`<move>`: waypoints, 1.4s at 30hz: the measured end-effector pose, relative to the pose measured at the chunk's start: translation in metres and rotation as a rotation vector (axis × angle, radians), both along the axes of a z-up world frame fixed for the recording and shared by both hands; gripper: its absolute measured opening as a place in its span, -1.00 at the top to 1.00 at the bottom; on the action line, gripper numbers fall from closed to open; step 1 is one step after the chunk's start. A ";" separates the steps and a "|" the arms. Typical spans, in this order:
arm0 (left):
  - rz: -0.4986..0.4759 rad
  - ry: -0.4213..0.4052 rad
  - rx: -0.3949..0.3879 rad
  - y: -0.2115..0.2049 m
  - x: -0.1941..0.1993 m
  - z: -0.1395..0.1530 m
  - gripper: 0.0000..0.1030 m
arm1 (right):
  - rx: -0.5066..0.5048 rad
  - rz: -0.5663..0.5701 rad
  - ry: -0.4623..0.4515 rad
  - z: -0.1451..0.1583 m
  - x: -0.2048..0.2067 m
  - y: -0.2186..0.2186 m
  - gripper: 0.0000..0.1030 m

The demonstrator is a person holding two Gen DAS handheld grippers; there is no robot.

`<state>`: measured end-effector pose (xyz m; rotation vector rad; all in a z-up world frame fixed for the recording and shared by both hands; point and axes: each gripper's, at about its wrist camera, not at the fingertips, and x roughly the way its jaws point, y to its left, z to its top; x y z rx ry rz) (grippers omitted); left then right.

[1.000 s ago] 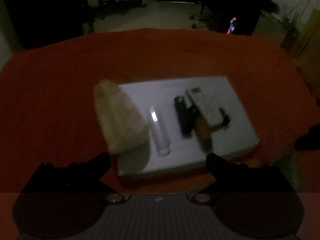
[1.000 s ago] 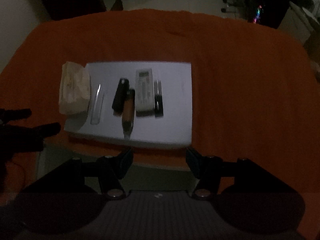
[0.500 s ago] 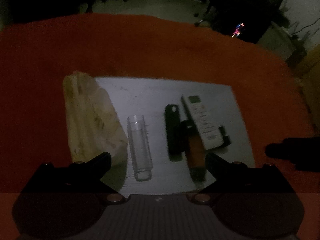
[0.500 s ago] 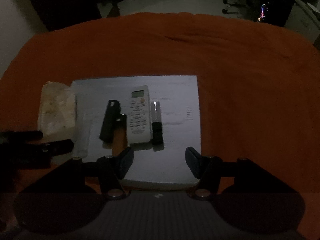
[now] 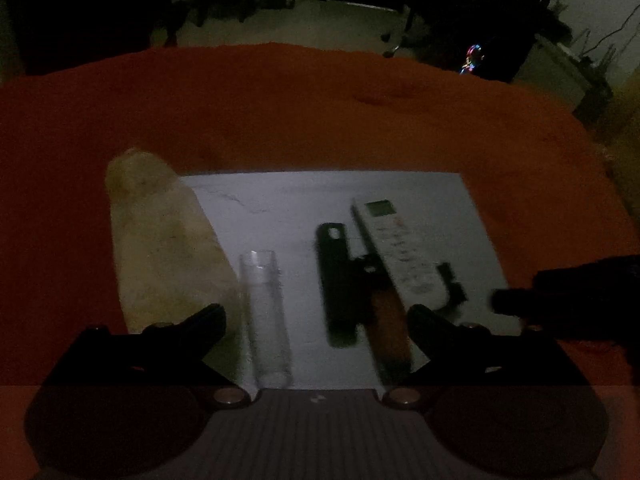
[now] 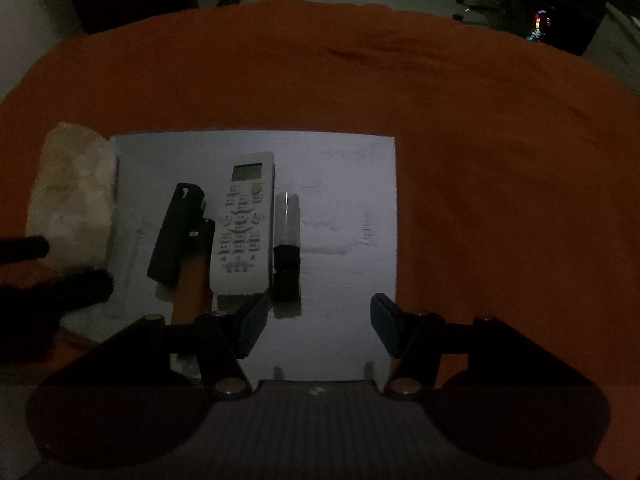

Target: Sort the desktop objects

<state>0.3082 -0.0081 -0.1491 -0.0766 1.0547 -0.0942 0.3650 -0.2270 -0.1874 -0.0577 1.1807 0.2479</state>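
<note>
A white board lies on the orange cloth and carries a white remote, a black flat bar, an orange-brown tool, a silver-and-black cylinder and a clear tube. A pale tissue pack rests at the board's left edge. My left gripper hangs open above the tube and the black bar. My right gripper hangs open above the board's near right part, just right of the cylinder's black end. Nothing sits between either pair of fingers.
The orange cloth covers the whole table, bare to the right of and behind the board. The other gripper shows as a dark shape at the left in the right wrist view and at the right in the left wrist view. Dim room beyond.
Both grippers have sunk toward the board, so the objects look larger and nearer. The left one has slid over the tube, the right one over the board's right half. Neither has opened or shut.
</note>
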 end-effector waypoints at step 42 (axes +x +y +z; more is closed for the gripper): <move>0.134 0.175 0.024 0.006 0.021 -0.062 -0.49 | -0.042 0.227 -0.006 -0.039 0.021 0.023 0.39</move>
